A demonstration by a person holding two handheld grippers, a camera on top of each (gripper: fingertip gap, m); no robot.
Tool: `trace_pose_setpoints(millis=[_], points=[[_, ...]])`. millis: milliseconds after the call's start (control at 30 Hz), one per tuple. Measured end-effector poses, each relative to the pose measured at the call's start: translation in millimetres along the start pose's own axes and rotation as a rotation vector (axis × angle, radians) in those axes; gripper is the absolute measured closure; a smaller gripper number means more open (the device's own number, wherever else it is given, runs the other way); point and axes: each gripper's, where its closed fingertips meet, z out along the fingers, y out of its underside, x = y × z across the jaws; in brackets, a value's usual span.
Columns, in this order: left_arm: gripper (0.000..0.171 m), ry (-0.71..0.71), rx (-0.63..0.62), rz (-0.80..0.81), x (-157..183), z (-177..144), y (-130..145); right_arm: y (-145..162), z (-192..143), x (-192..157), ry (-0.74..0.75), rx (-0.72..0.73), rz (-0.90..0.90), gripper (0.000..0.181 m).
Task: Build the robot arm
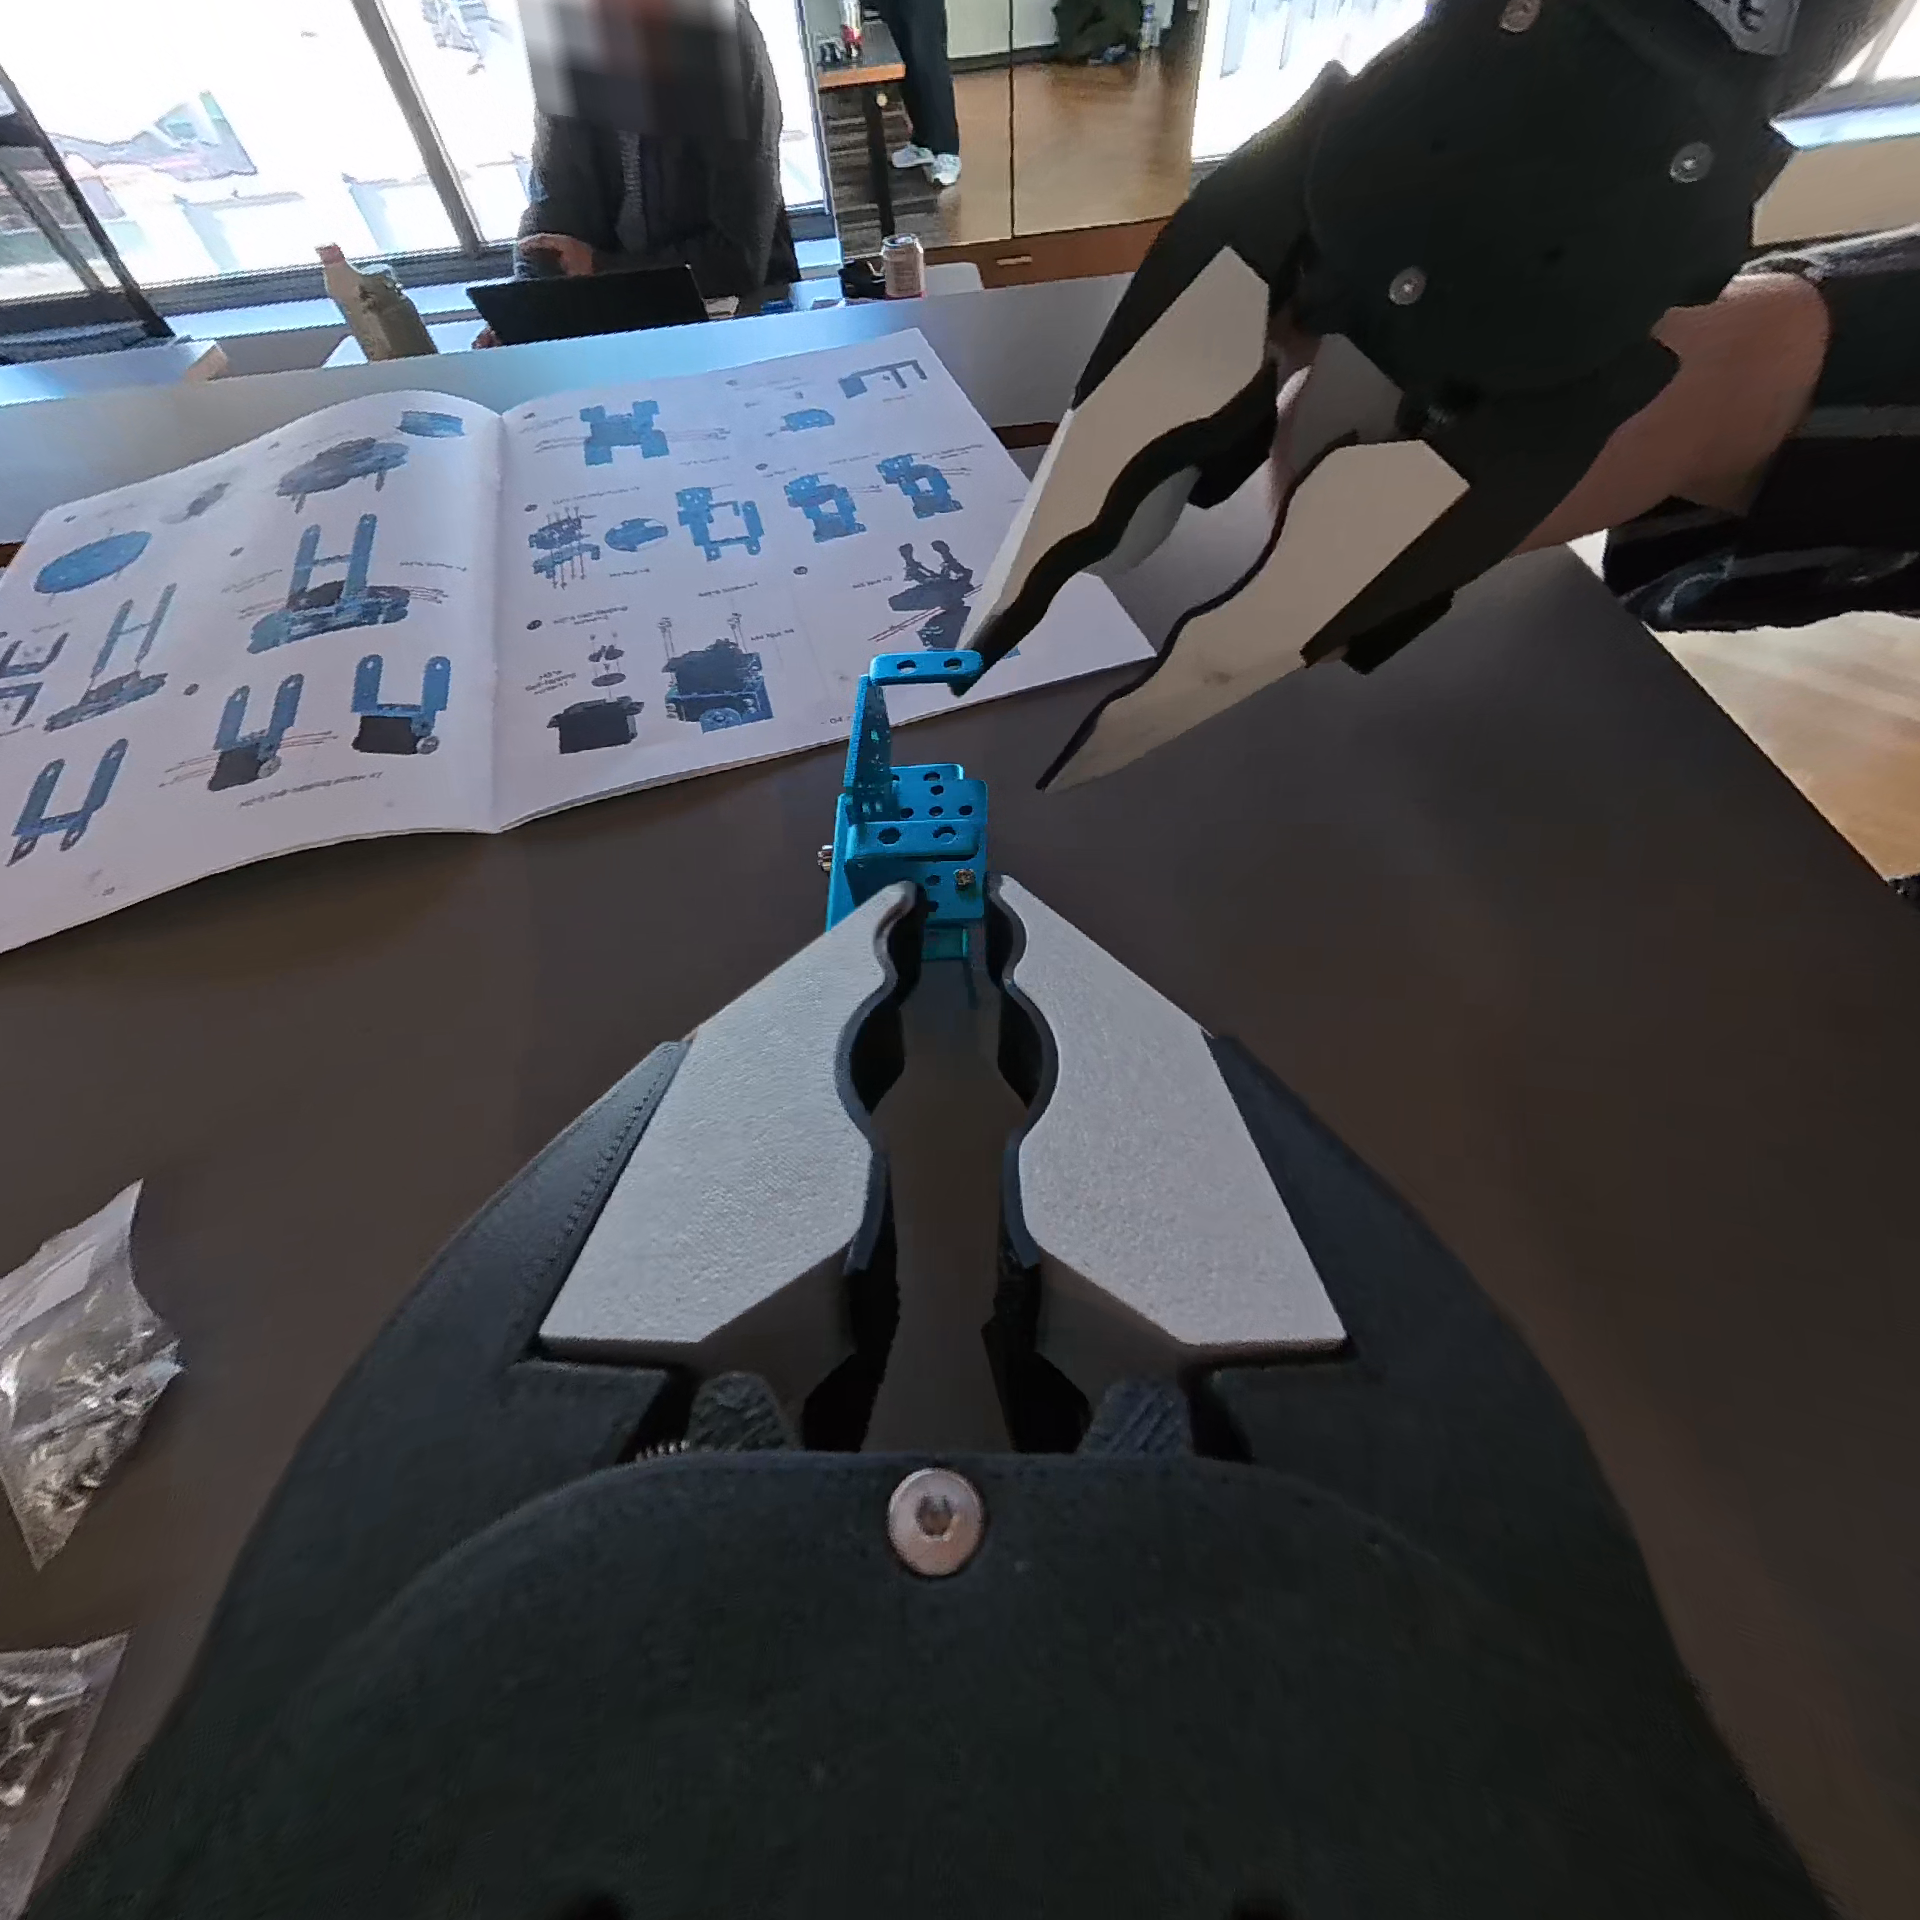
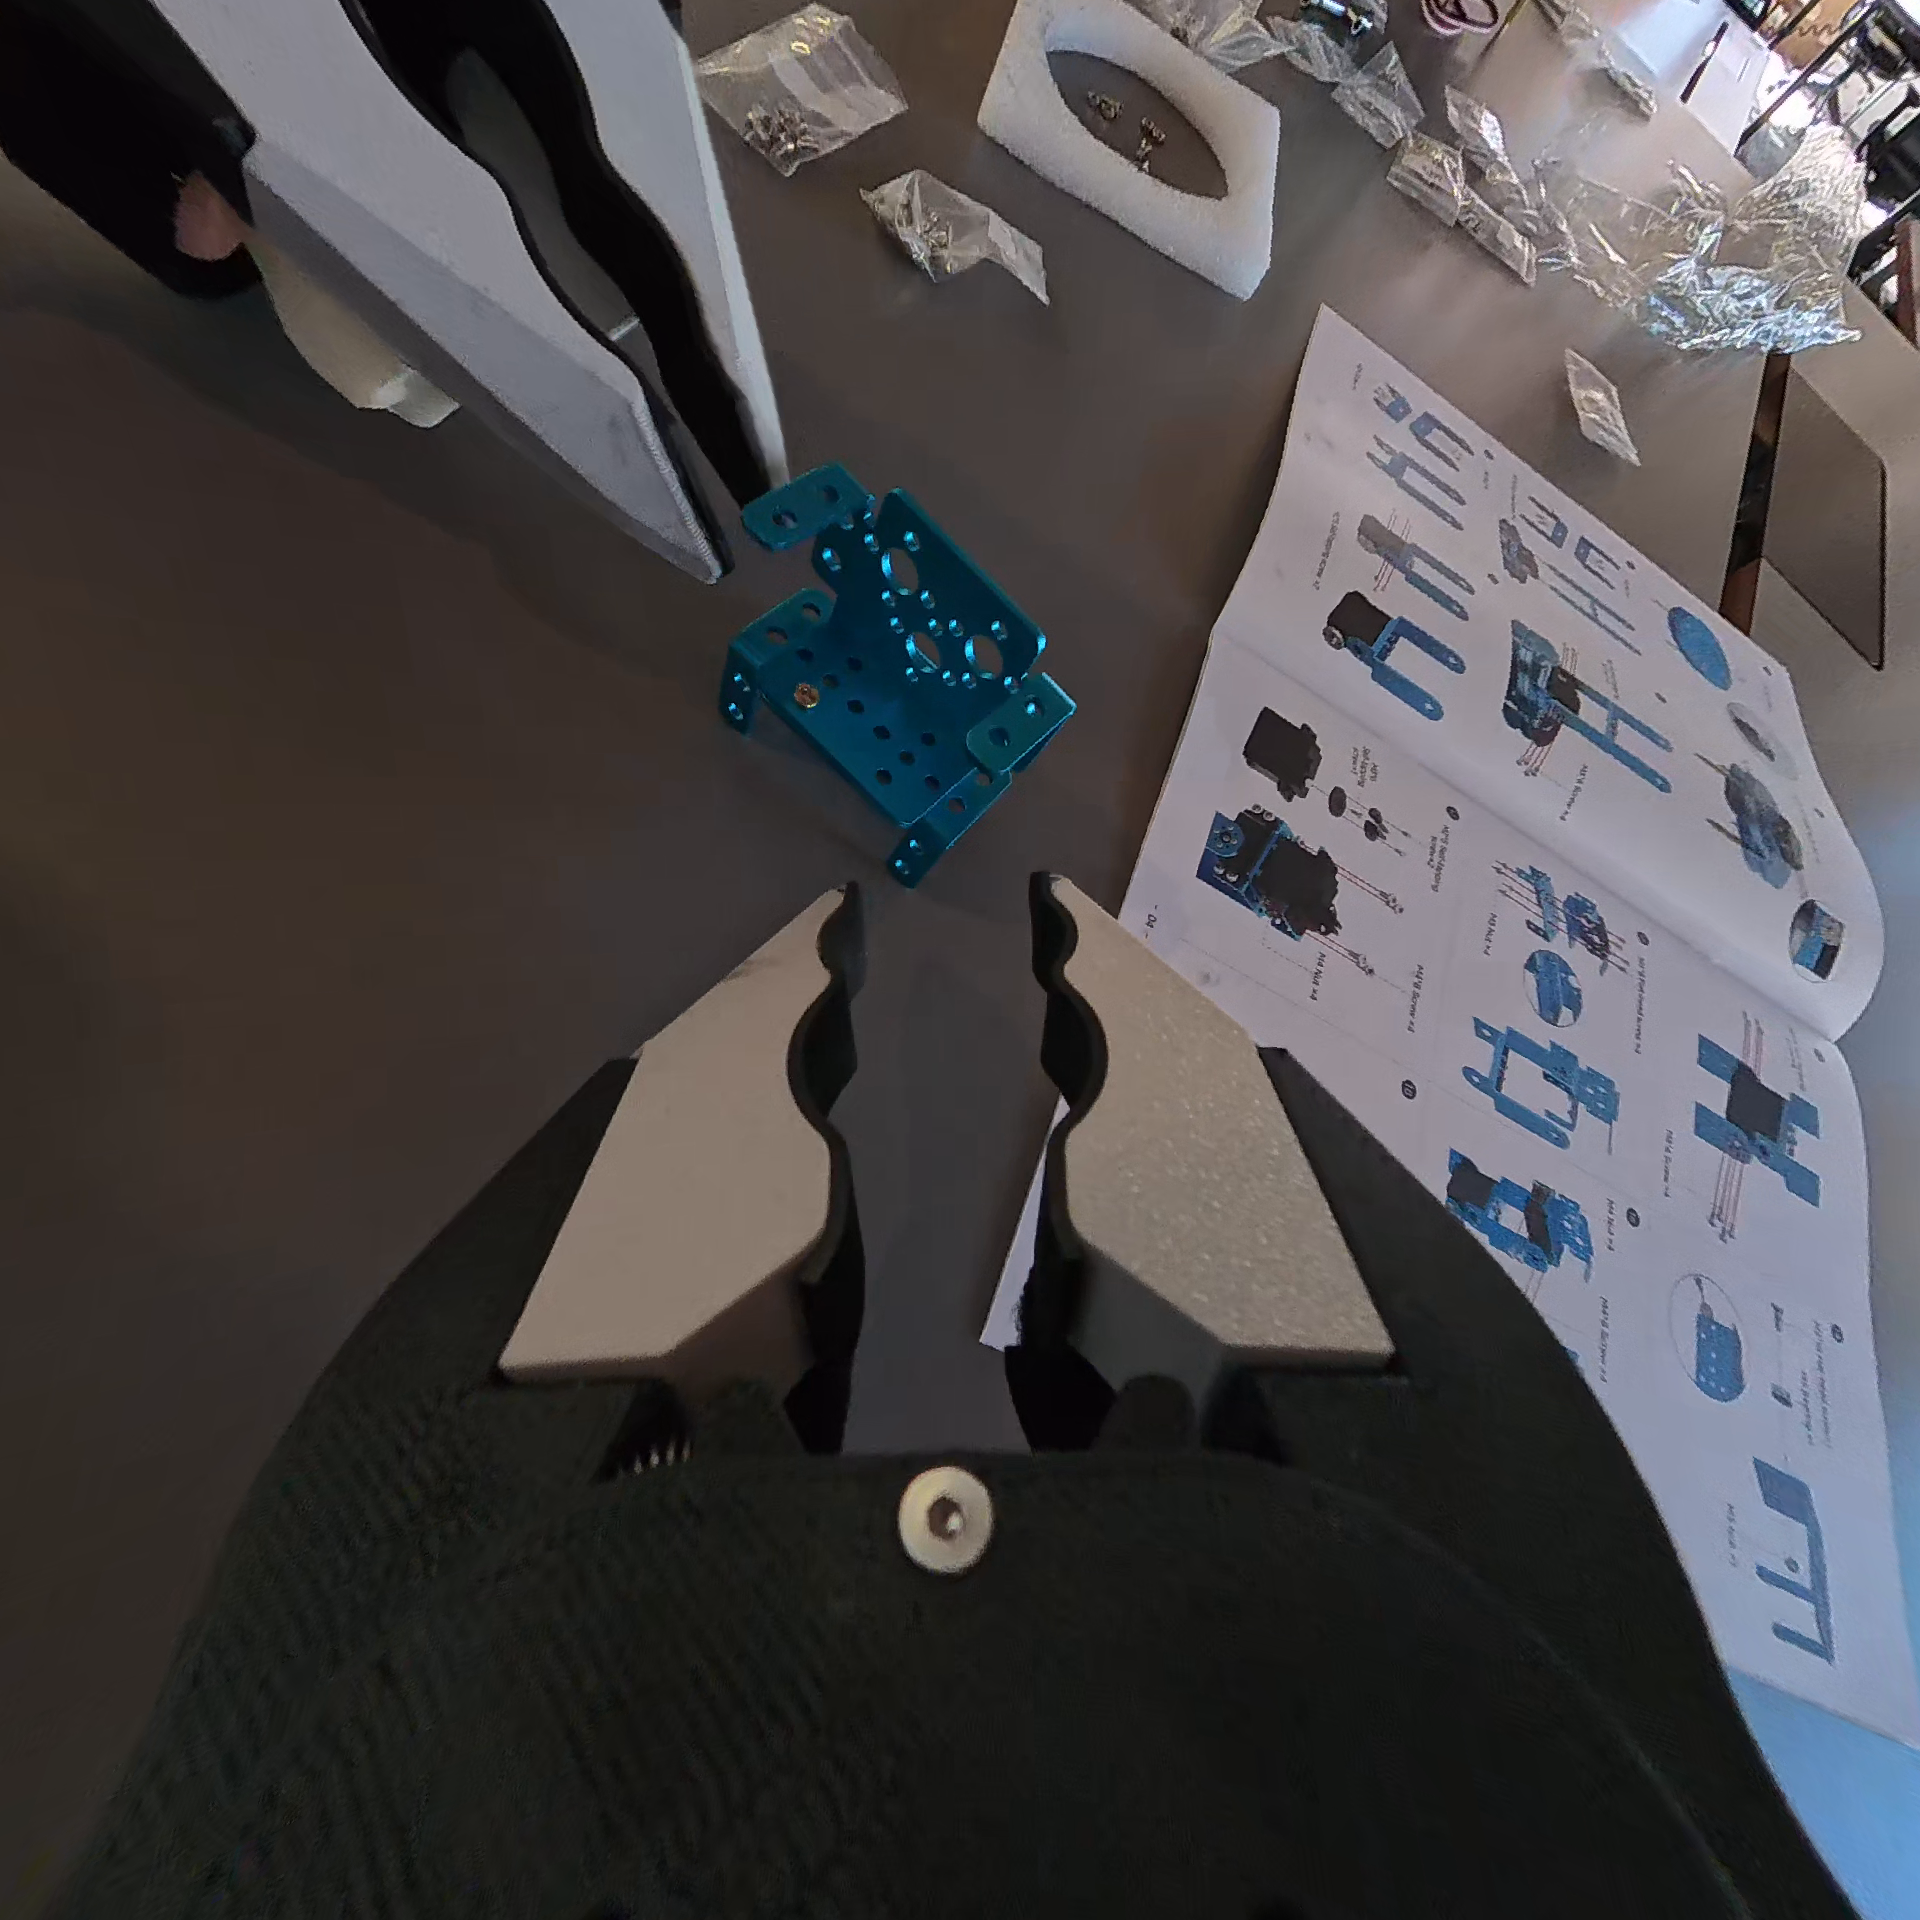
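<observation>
A blue metal bracket assembly point(image 1: 914, 821) with many holes stands on the dark grey table point(image 1: 1351, 1039). My left gripper point(image 1: 953, 894) is shut on its near lower part, with the blue metal between the fingertips. In the right wrist view the assembly point(image 2: 894, 675) lies just ahead, and the left gripper point(image 2: 727, 545) reaches in from the top left onto one of its tabs. My right gripper point(image 2: 943, 899) is open and empty, its tips just short of the assembly's near corner. In the left wrist view the right gripper point(image 1: 1008, 727) comes in from the upper right, one fingertip at the top tab.
An open instruction booklet point(image 1: 499, 623) point(image 2: 1455, 831) lies beside the assembly. Small bags of screws point(image 2: 800, 94) point(image 1: 73, 1371), a white foam piece point(image 2: 1236, 223) and crumpled clear bags point(image 2: 1714, 260) lie around. A person point(image 1: 644, 177) sits behind a laptop point(image 1: 592, 301) across the table. Left tips to right tips: about 7 cm.
</observation>
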Motion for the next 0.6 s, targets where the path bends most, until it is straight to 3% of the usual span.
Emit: trace_pose_setpoints(millis=[167, 300, 600], points=[[0.154, -0.038, -0.016, -0.001, -5, -1, 3, 2, 1, 1, -0.005, -0.003, -0.007, 0.149], [0.138, -0.063, -0.001, -0.009, -9, -2, 1, 2, 4, 2, -0.025, 0.001, -0.006, 0.148], [0.127, -0.141, -0.125, 0.101, -9, 10, 16, -2, 9, 2, -0.048, 0.010, -0.084, 0.142]])
